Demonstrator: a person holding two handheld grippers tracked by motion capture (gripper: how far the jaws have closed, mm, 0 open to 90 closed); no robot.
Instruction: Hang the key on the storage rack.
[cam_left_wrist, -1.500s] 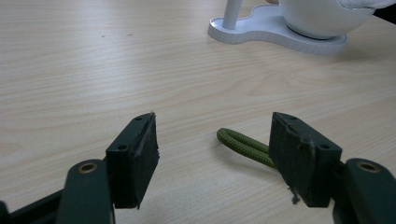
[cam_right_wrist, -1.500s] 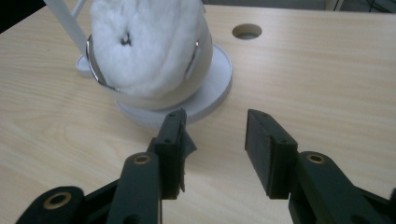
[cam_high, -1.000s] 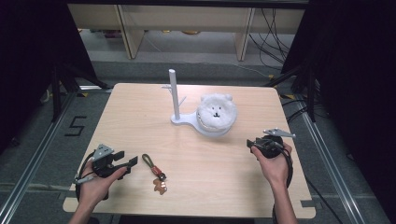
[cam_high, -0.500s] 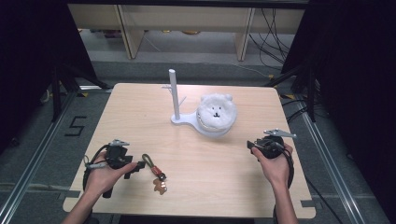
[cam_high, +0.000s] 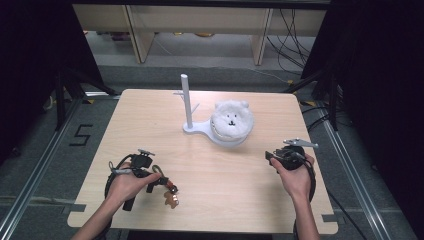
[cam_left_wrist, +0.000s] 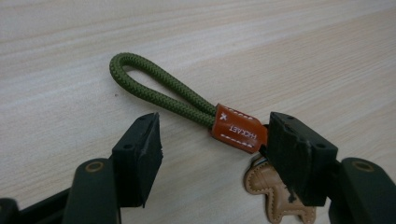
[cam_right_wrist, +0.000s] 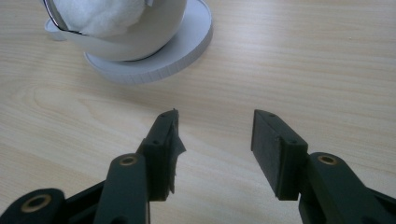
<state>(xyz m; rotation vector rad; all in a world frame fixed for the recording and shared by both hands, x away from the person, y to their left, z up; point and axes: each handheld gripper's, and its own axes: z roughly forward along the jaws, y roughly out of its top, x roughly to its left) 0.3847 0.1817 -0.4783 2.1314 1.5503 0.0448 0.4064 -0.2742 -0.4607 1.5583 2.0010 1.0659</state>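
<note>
1. The left gripper (cam_left_wrist: 212, 140) sits low over the wooden table (cam_high: 150, 120), near the front left corner.
2. Its jaws stand wide apart. They hold nothing.
3. A keychain (cam_left_wrist: 187, 105) lies flat on the table between those jaws. No pad presses on it.
4. The keychain has a green rope loop (cam_left_wrist: 149, 81). The loop points away from the gripper.
5. An orange tag (cam_left_wrist: 238, 129) wraps the end of the loop. It sits just beside one jaw.
6. A small tan leather charm (cam_left_wrist: 273, 196) lies below the tag, partly hidden by that jaw.
7. The right gripper (cam_right_wrist: 215, 135) rests at the right side of the table, well apart from the keychain.
8. Its jaws have just been opening. They are wide now, with only bare table between them.
9. A white stand (cam_high: 189, 107) with a tall post is in the middle of the table.
10. A fluffy white bear face (cam_high: 231, 120) sits on the stand's round base, ahead of the right gripper.
</note>
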